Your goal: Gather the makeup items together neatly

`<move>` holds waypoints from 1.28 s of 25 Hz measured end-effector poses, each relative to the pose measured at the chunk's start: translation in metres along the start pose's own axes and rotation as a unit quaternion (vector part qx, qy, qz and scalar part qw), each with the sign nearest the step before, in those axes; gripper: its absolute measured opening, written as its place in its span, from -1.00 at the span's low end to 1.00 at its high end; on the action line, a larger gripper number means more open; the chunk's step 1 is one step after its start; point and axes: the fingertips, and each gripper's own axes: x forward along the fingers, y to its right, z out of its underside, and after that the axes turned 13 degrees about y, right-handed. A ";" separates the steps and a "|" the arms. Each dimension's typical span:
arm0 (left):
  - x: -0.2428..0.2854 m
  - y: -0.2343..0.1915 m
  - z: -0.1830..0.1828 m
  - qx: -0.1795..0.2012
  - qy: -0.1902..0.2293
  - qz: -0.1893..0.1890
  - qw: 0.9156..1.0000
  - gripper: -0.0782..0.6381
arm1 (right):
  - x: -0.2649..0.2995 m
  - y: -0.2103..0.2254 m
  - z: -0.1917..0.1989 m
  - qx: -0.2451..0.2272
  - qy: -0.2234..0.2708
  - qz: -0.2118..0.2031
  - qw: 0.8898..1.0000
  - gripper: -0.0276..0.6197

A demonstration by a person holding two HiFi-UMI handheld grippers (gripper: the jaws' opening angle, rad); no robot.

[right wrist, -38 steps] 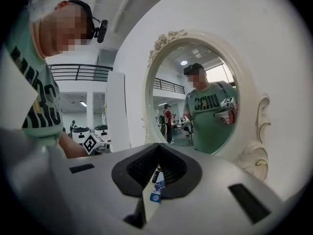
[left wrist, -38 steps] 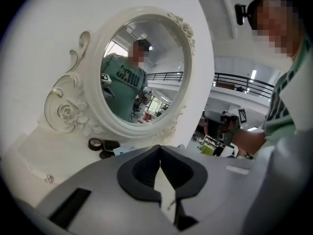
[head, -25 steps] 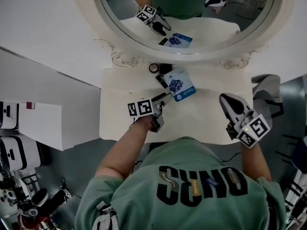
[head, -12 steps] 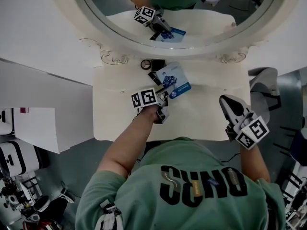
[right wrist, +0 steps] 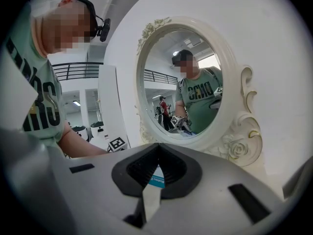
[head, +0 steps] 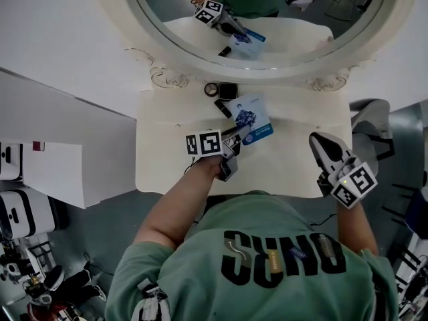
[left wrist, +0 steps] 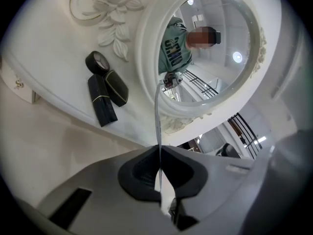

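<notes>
A blue-and-white packet (head: 249,118) lies slantwise on the cream dressing table (head: 167,159), and my left gripper (head: 234,138) is shut on its near corner. In the left gripper view the packet (left wrist: 157,114) shows edge-on as a thin sheet pinched between the pads of the left gripper (left wrist: 159,150). Behind it, by the mirror base, sit a round black compact (head: 211,89), a square black case (head: 229,90) and a black tube (head: 223,108); the same three dark items (left wrist: 103,89) appear close together in the left gripper view. My right gripper (head: 326,147) hangs shut and empty over the table's right end.
An oval mirror in an ornate white frame (head: 167,77) stands along the table's back edge. A grey chair (head: 371,122) sits off the right end. White wall panels and equipment (head: 20,206) lie to the left on the floor.
My left gripper's jaws have closed onto the packet's near corner. The right gripper has stayed where it was.
</notes>
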 end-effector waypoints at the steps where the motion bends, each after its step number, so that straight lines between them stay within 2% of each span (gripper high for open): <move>1: -0.009 0.006 -0.001 0.003 -0.005 0.006 1.000 -0.75 | 0.005 -0.003 -0.002 -0.002 0.002 -0.006 1.000 -0.93; 4: -0.044 0.014 -0.001 0.011 -0.029 0.008 0.999 -0.75 | 0.024 -0.012 -0.004 -0.002 0.005 -0.026 1.000 -0.93; 6: -0.074 0.007 0.000 0.017 -0.049 -0.003 0.999 -0.75 | 0.040 -0.022 -0.002 -0.001 0.004 -0.043 0.999 -0.93; 10: -0.133 -0.035 0.006 0.016 -0.094 -0.060 0.994 -0.75 | 0.076 -0.049 0.008 0.003 -0.005 -0.084 0.996 -0.93; 14: -0.180 -0.090 0.014 0.006 -0.132 -0.129 0.983 -0.75 | 0.108 -0.075 0.022 0.007 -0.019 -0.119 0.993 -0.93; 17: -0.203 -0.125 0.015 0.017 -0.160 -0.174 0.971 -0.75 | 0.125 -0.088 0.030 0.011 -0.031 -0.132 0.991 -0.93; 23: -0.224 -0.174 0.009 0.101 -0.206 -0.268 0.936 -0.72 | 0.143 -0.100 0.041 0.015 -0.044 -0.138 0.989 -0.93; 25: -0.226 -0.180 0.007 0.126 -0.208 -0.294 0.925 -0.61 | 0.145 -0.101 0.041 0.015 -0.045 -0.139 0.989 -0.93; 27: -0.225 -0.179 0.008 0.141 -0.205 -0.306 0.919 -0.55 | 0.144 -0.102 0.040 0.015 -0.043 -0.138 0.989 -0.93; 29: -0.225 -0.176 0.011 0.155 -0.203 -0.316 0.913 -0.39 | 0.141 -0.101 0.037 0.015 -0.040 -0.135 0.990 -0.93; 32: -0.227 -0.173 0.005 0.193 -0.197 -0.340 0.899 -0.14 | 0.134 -0.098 0.028 0.013 -0.030 -0.129 0.991 -0.93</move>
